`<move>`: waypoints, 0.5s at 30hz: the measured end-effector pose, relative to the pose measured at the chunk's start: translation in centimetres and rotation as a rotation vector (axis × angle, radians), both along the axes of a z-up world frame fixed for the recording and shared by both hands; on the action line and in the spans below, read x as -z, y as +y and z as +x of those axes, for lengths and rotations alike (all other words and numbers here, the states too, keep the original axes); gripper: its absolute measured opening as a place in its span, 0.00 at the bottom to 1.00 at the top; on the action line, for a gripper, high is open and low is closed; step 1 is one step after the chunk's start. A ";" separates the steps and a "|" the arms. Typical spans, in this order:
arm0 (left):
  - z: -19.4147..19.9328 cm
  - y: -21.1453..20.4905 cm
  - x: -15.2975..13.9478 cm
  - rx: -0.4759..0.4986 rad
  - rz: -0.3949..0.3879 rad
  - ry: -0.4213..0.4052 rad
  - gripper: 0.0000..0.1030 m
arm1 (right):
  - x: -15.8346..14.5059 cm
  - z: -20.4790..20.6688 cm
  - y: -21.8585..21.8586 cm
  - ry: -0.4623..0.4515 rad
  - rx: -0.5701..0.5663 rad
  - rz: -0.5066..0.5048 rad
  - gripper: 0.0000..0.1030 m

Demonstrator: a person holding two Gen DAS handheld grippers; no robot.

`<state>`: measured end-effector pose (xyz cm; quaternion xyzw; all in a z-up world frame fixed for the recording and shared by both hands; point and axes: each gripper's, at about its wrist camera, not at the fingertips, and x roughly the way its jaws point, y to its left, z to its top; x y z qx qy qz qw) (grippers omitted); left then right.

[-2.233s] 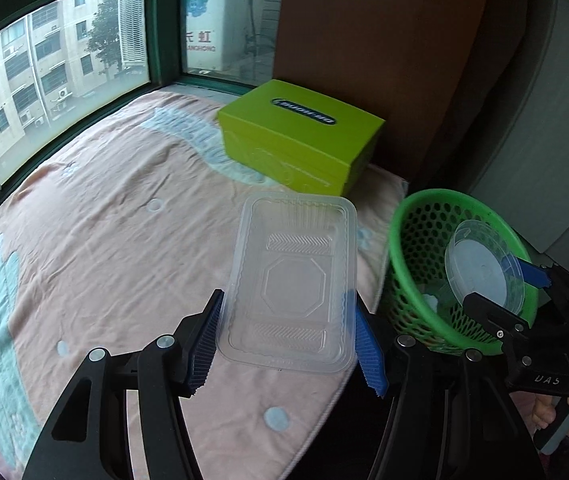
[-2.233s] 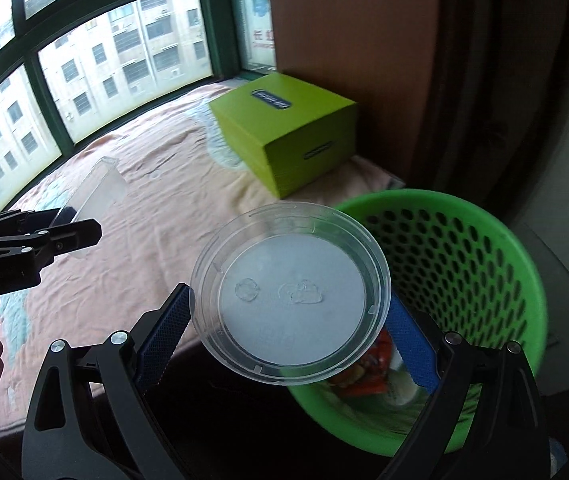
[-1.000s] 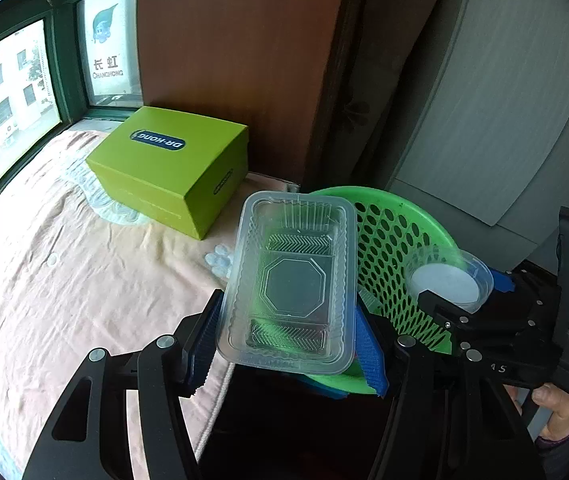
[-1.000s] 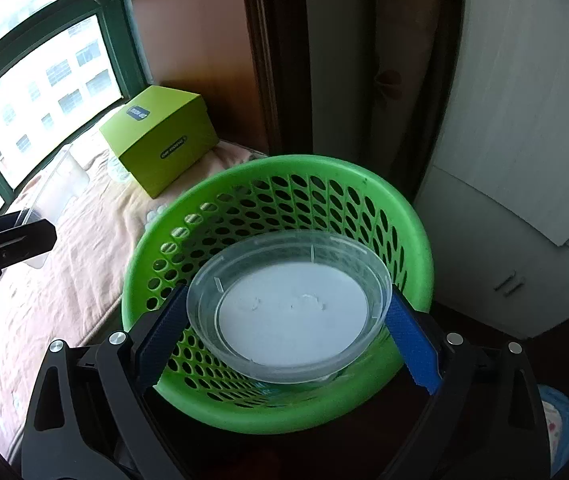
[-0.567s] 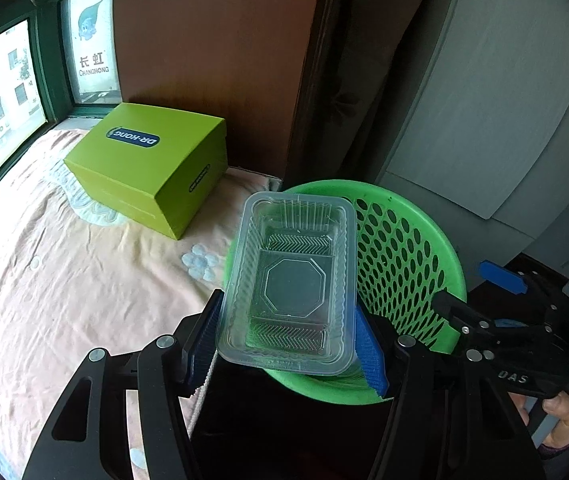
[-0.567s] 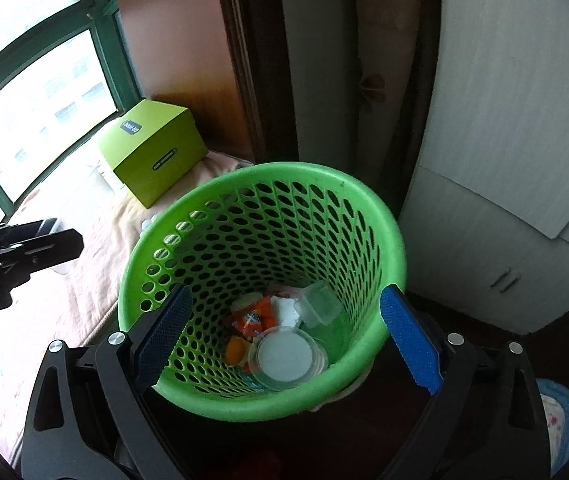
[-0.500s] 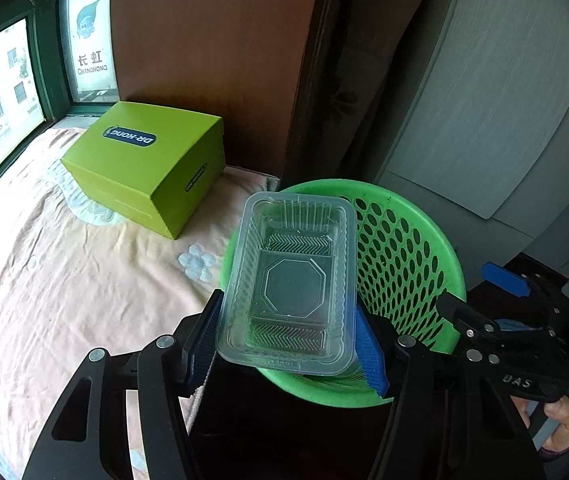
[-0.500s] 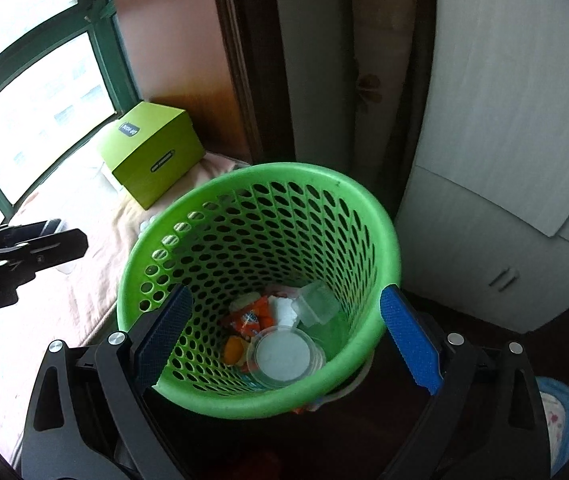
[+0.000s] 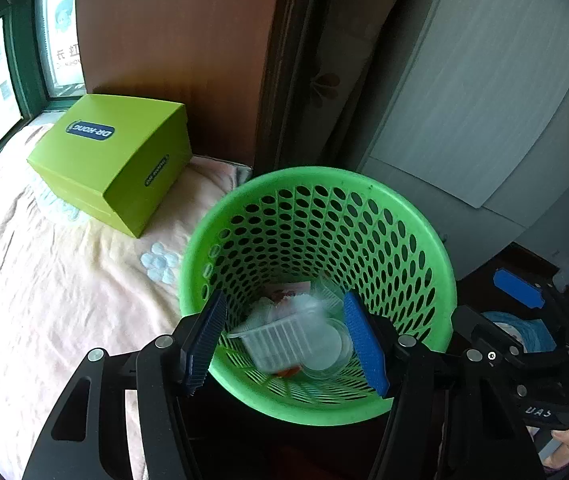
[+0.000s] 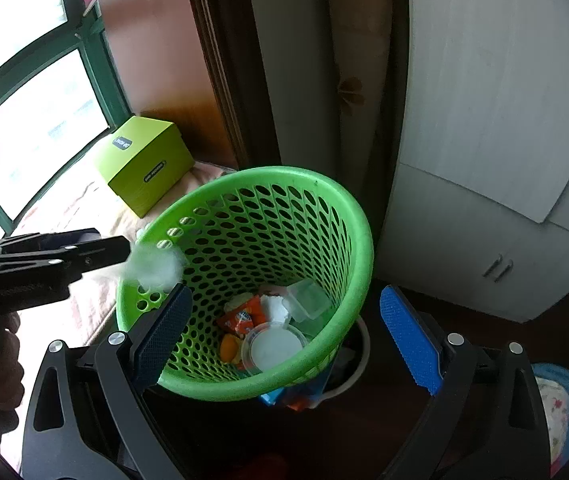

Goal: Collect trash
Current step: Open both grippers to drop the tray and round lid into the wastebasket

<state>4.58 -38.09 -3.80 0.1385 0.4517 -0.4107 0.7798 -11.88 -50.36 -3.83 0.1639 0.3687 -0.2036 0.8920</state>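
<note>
Glossy green plastic, perforated all over: basket (image 9: 424, 248). Clear, thin, ribbed plastic: tray (image 9: 280, 344), blurred, inside it, beside a clear plastic round lid (image 10: 276, 348) and shiny orange foil wrappers (image 10: 240, 318). Matt lime cardboard: box (image 9: 112, 160) at the far edge of soft, wrinkled peach cloth (image 9: 44, 300). Textured blue rubber: pads (image 9: 364, 344).
</note>
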 end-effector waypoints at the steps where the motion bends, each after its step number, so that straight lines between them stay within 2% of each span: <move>1: 0.0 -0.1 0.0 0.003 0.000 0.001 0.57 | 0.0 0.0 0.0 0.000 0.000 0.000 0.91; 8: -0.2 0.3 0.1 -0.007 -0.003 0.011 0.59 | 0.0 -0.2 0.5 -0.004 -0.009 0.008 0.91; 12: -0.2 1.6 -0.4 -0.037 -0.006 -0.005 0.65 | -0.1 0.2 1.2 -0.008 -0.024 0.011 0.91; 13: -0.1 2.0 -0.6 -0.048 -0.008 -0.009 0.69 | -0.1 0.3 1.5 -0.010 -0.032 0.013 0.91; 15: 0.0 3.0 -0.9 -0.070 -0.009 -0.020 0.70 | -0.2 0.6 2.1 -0.011 -0.045 0.015 0.91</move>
